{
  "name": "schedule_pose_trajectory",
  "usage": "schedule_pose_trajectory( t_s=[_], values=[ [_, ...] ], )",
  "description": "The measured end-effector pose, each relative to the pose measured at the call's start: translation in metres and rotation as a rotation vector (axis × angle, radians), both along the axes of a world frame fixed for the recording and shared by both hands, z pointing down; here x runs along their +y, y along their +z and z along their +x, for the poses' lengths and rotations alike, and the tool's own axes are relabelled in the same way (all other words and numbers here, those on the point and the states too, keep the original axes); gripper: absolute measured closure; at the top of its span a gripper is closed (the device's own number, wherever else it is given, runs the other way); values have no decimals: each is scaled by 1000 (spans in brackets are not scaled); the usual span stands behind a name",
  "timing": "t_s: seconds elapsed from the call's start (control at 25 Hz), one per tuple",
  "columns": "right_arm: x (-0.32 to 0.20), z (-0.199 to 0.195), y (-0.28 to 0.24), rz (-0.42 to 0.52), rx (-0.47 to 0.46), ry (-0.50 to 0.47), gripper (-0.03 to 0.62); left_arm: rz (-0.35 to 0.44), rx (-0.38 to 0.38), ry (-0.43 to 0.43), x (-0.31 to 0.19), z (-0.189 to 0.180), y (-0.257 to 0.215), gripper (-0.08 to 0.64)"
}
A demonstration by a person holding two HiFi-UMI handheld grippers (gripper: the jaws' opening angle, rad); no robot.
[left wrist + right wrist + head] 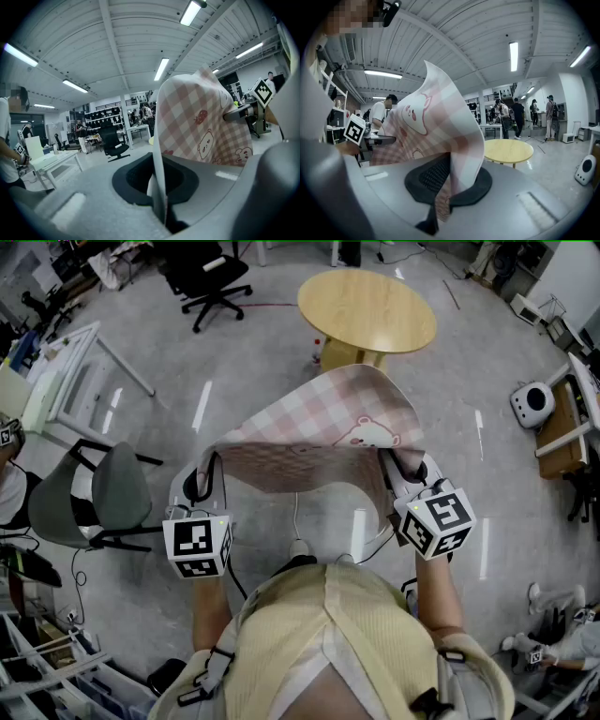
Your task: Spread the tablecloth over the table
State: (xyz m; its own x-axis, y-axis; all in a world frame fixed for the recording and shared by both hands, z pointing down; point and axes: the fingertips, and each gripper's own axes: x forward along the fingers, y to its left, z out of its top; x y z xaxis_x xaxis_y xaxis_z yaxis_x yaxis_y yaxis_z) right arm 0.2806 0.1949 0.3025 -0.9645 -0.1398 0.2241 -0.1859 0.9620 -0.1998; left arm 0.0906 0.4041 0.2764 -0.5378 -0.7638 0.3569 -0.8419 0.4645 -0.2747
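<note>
- The cloth (328, 427) hangs in the middle of the head view, stretched between the two grippers at its near corners. This grip looks meant to open it out flat so it can be thrown forward.
- It is not on the table (367, 310), which stands bare and apart from it in the upper middle of the frame.
- The left gripper (199, 482) has its jaws closed on one cloth edge. In its own view the fabric runs as a thin sheet straight down into the seam between the pads.
- The right gripper (405, 470) likewise pinches the other corner, and the fabric folds over as it leaves the closed jaws.
- Holding both corners high and level probably keeps the cloth off the floor and lets air lift it, as its arched middle suggests.
- The cloth is arched, so its full size cannot be judged, nor whether it will cover the top.
- The cloth and the top partly cover the table's base.
- The marker cubes mask the jaw tips in the head view.
</note>
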Motion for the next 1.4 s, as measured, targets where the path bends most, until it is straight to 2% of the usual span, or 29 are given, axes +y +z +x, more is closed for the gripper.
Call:
schedule_pose_trajectory(
  t_s=[0.36,0.72,0.88,1.12,1.4],
  values=[
    [4,-3,5,0,13,-83,583,-2,-15,-73,6,1,-1,553],
    [53,-64,16,-16,49,-117,583,-9,2,-119,56,-57,8,554],
    [63,-78,16,-17,50,-127,583,-12,-4,-130,64,-71,7,554],
    [74,-89,20,19,66,-165,583,-3,-8,-168,67,-88,7,554],
    [58,-118,34,13,71,-213,583,-26,-22,-202,39,-124,14,554]
  ],
)
